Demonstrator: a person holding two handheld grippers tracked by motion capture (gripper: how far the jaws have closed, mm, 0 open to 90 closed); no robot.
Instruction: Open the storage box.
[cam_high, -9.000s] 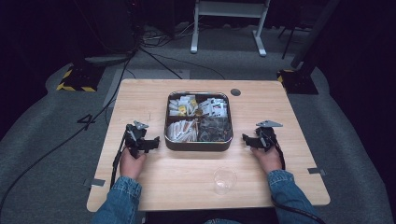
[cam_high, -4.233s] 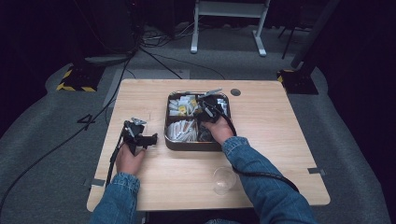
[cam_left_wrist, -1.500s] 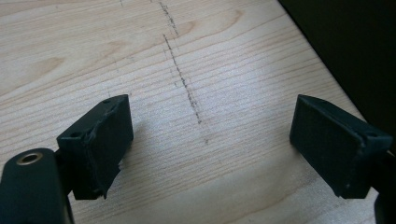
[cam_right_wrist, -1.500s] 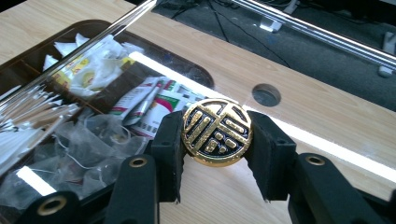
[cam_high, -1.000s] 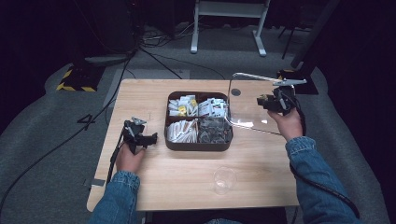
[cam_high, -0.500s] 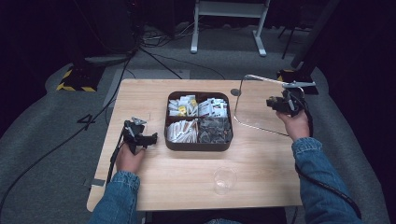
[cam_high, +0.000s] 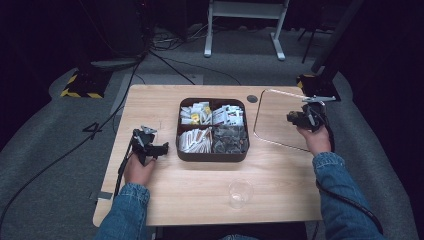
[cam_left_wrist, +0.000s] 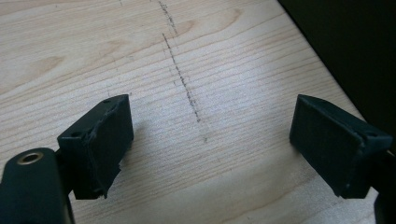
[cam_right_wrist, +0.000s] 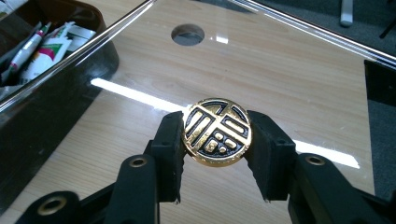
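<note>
Because the right gripper (cam_right_wrist: 215, 154) pinches the round gold knob (cam_right_wrist: 216, 131) from both sides, the glass lid (cam_high: 280, 120) it belongs to hangs from that one hold, tilted over the right end of the table (cam_high: 165, 195), its near edge low by the wood. That puts it well clear of the open box (cam_high: 212, 129) of packets, so the compartments can be reached. Far on the other side, the left gripper (cam_high: 150, 147) rests on the wood with jaws spread and nothing between them, seemingly waiting. A clear cup (cam_high: 240, 192) stands near the front edge.
</note>
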